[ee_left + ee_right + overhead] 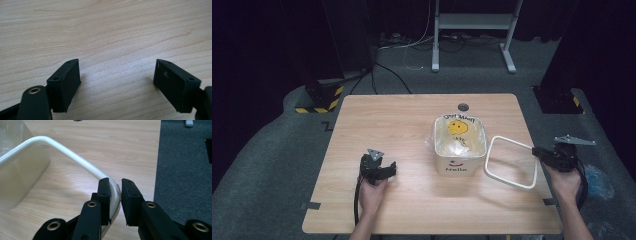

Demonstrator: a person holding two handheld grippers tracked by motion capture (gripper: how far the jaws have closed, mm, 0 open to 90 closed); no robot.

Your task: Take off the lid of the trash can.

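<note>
To the right of the white bin (460,150) on the bench (387,120), the right hand-held gripper (115,192) clamps the white frame (75,157); the left hand-held gripper (117,82), left of the bin, gapes empty.

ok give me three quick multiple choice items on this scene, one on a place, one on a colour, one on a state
1. Where is the frame relative to the bin?
A. to its right
B. to its left
C. inside it

2. What colour is the face printed on the bag in the bin?
A. red
B. yellow
C. blue

3. How do the jaws of the left gripper stand?
A. shut on the frame
B. shut on the bag
C. open over bare table

Answers: 1 A, the high view shows it right of the bin, held by the right gripper. 2 B, the face is yellow. 3 C, wood alone lies between the jaws.
</note>
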